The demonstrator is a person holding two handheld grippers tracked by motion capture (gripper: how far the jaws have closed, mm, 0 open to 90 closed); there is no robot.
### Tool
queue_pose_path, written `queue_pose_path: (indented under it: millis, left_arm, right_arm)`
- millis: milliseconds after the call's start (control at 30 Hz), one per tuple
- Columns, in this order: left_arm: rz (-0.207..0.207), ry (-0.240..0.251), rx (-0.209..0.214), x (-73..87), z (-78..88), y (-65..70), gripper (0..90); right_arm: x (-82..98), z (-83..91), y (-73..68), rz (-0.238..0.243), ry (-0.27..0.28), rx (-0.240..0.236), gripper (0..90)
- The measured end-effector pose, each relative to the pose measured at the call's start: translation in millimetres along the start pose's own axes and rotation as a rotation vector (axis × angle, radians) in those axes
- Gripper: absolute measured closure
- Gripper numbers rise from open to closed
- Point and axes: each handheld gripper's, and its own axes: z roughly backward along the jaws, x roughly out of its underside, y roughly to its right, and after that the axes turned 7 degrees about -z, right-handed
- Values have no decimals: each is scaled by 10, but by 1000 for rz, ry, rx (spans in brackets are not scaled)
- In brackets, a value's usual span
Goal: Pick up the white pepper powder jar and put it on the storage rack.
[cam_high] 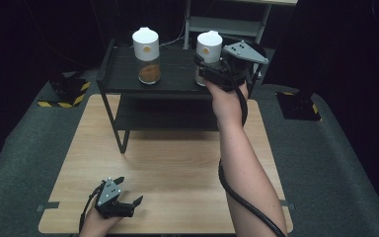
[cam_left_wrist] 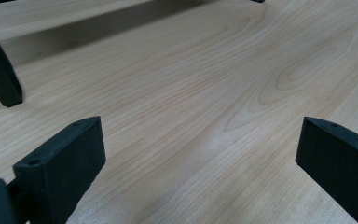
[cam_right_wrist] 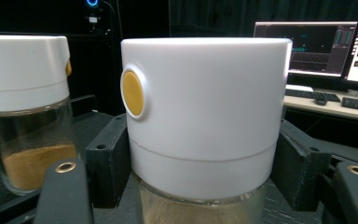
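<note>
Two glass spice jars with white lids and a yellow button stand on the top of a black shelf rack. The left jar holds brown powder and stands free. My right gripper is shut on the right jar; in the right gripper view both black pads press the sides of this jar, with the other jar to its left. My left gripper rests low over the wooden table near the front left corner, its fingers wide apart with nothing between them.
The rack has a lower shelf and thin black legs that stand on the table. Behind the rack are a grey shelf unit and, in the right gripper view, monitors on a desk. Grey carpet surrounds the table.
</note>
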Motion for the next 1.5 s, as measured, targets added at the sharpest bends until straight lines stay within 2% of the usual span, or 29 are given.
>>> queue_pose_path:
  millis: [267,1000,1167,1367,1500]
  left_arm:
    - [-4,-1,1,-3,-1,1,17]
    - [-10,-3,0,-5,-1,12,17]
    - [-13,-4,0,-7,0,13,17]
    - [-19,-5,1,-11,-1,13,17]
    - [-19,-6,2,-12,-2,17,17]
  right_arm:
    - [71,6,63,-40,25,-10,302]
    - [13,28,4,-25,5,9,288]
    - [-19,37,-1,-31,0,3,213]
    - [-1,69,-35,-32,6,19,63]
    - [14,96,-41,-35,6,25,0]
